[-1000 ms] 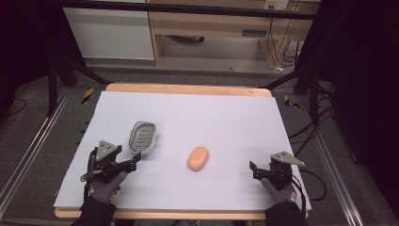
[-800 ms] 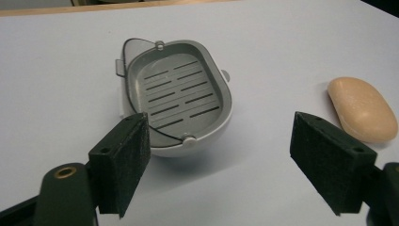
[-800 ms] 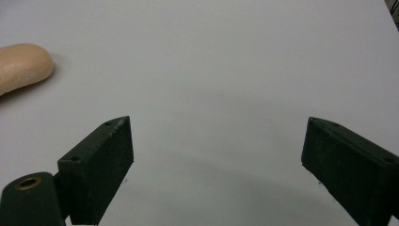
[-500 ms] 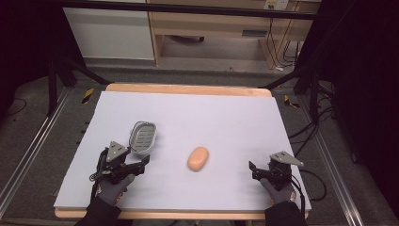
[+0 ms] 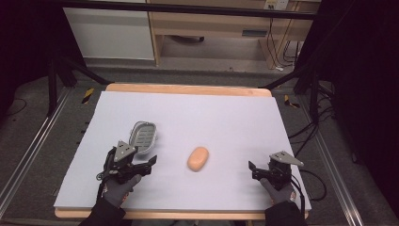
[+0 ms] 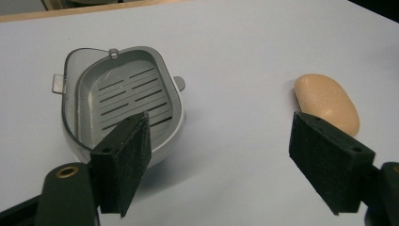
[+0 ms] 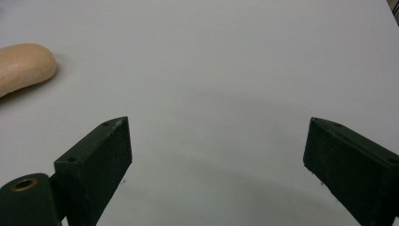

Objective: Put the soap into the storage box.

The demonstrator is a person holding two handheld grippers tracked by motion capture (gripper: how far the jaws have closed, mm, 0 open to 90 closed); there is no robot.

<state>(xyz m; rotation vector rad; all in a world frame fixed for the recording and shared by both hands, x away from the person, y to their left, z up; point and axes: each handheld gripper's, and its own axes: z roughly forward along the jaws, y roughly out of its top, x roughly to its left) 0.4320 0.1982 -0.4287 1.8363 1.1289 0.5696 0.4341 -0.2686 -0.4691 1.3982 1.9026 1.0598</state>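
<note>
A grey slotted soap dish (image 5: pixel 142 137) sits left of centre on the white table top; nothing lies in it (image 6: pixel 122 101). An orange soap bar (image 5: pixel 198 158) lies to its right, apart from it. My left gripper (image 5: pixel 149 165) is open just short of the dish's near end, pointing right. In the left gripper view (image 6: pixel 221 141) the dish is behind its left jaw and the soap bar (image 6: pixel 328 101) is behind its right jaw. My right gripper (image 5: pixel 252 170) stands open near the front right, with bare table between its jaws (image 7: pixel 219 141) and the soap bar (image 7: pixel 21 66) far left.
The white sheet (image 5: pixel 211 113) covers a wooden table whose edge (image 5: pixel 188 88) shows at the back. Beyond it stand a white cabinet (image 5: pixel 110 33) and a wooden shelf (image 5: pixel 211 23). Cables (image 5: pixel 308 132) trail on the floor at the right.
My left gripper has shifted to the right, closer to the soap dish's near end and the soap bar. The right gripper, the dish and the soap have stayed put.
</note>
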